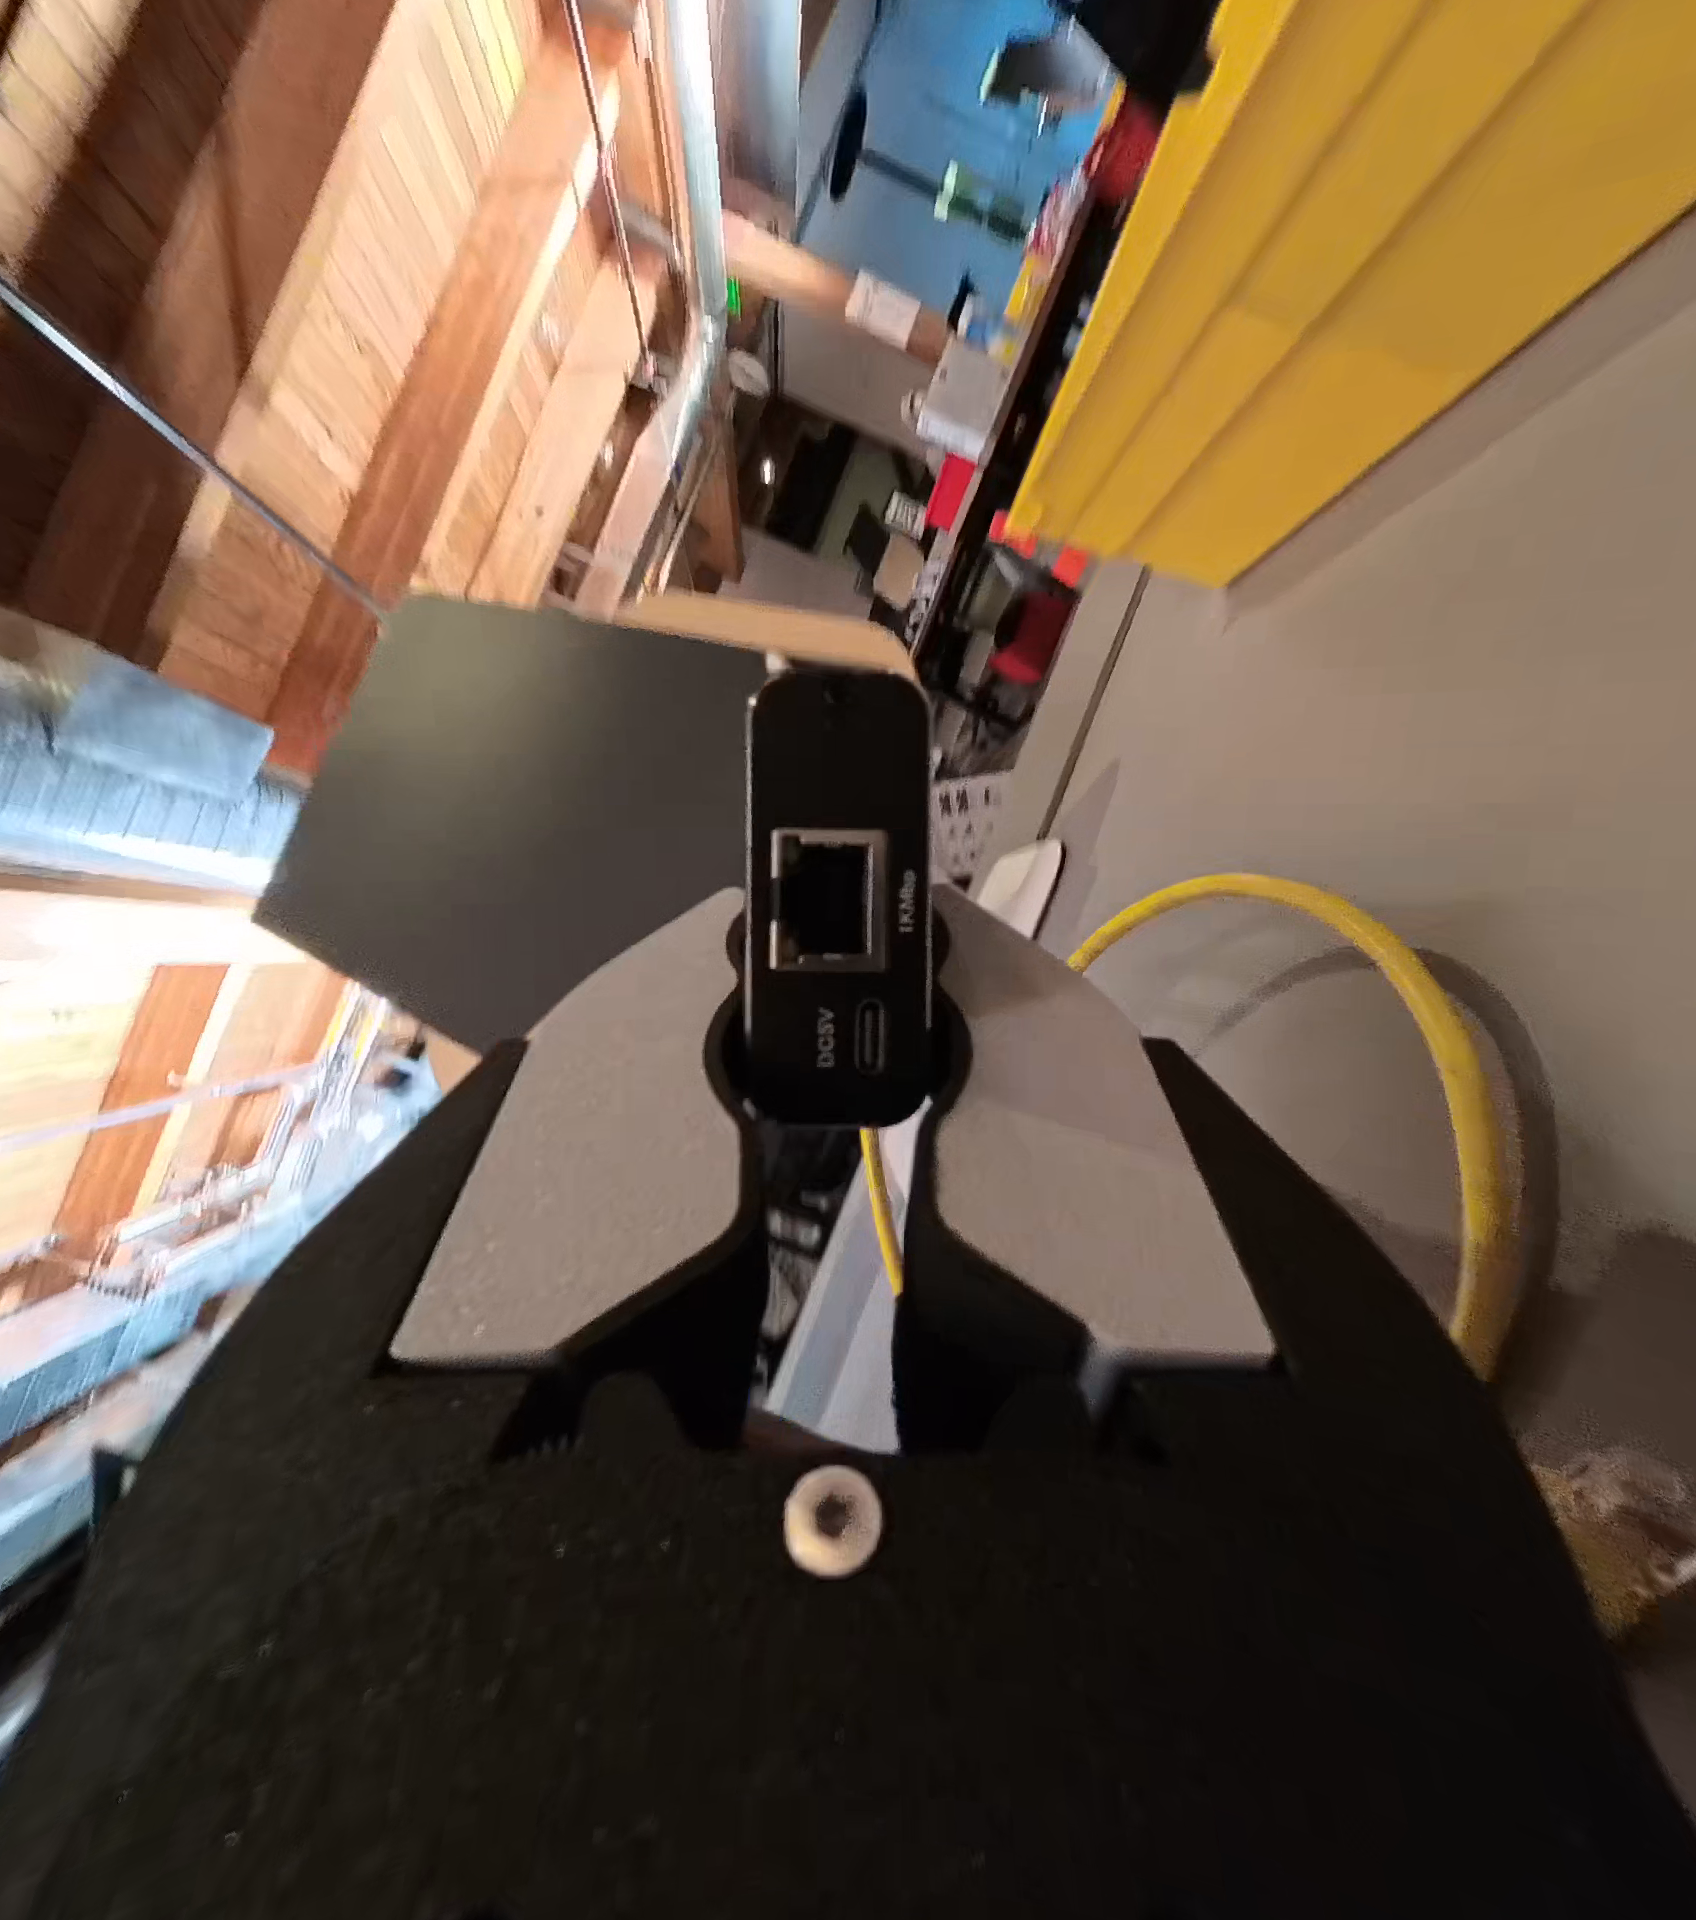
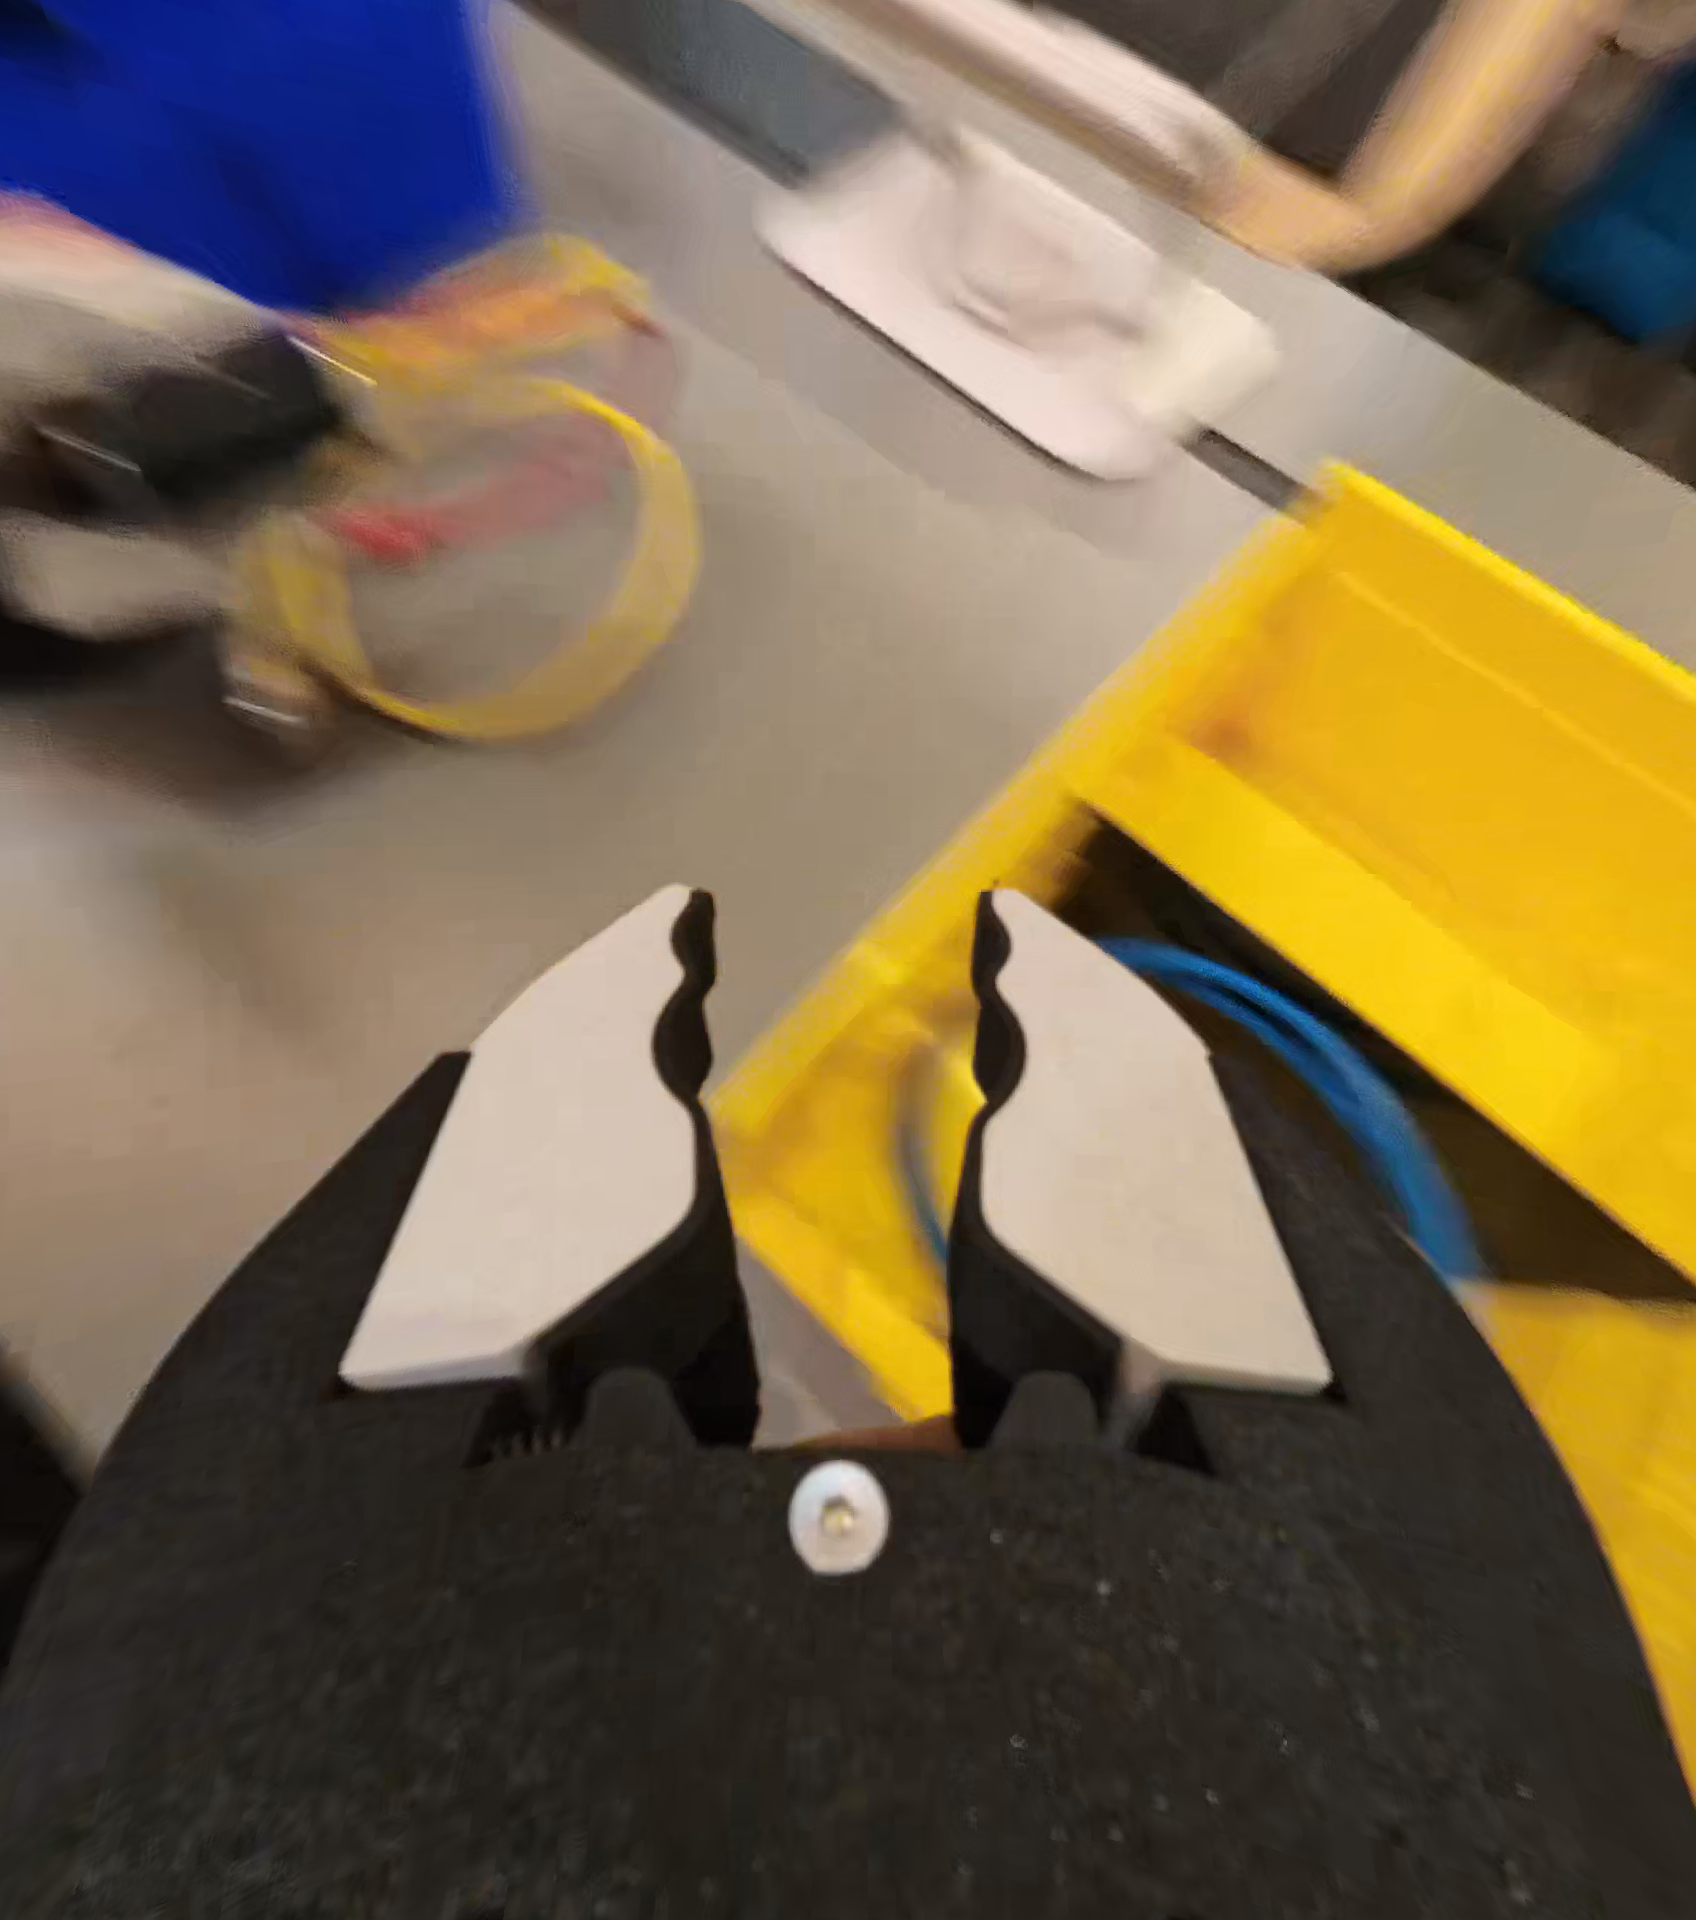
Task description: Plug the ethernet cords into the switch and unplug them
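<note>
My left gripper (image 1: 839, 997) is shut on a small black switch (image 1: 839, 904) and holds it up, its end face with one empty ethernet port toward the camera. A yellow ethernet cord (image 1: 1446, 1049) loops on the grey table to the right; it also shows blurred in the right wrist view (image 2: 615, 582), next to the other gripper (image 2: 158, 457). My right gripper (image 2: 844, 935) is open and empty, over the corner of a yellow bin (image 2: 1446, 748). A blue ethernet cord (image 2: 1343, 1081) lies inside that bin, partly hidden behind my right finger.
The yellow bin (image 1: 1343, 291) stands at the table's far side. A white flat stand (image 2: 1020, 312) sits at the back edge. A person in a blue top (image 2: 200, 125) is at the upper left. A dark panel (image 1: 511, 810) rises behind the switch.
</note>
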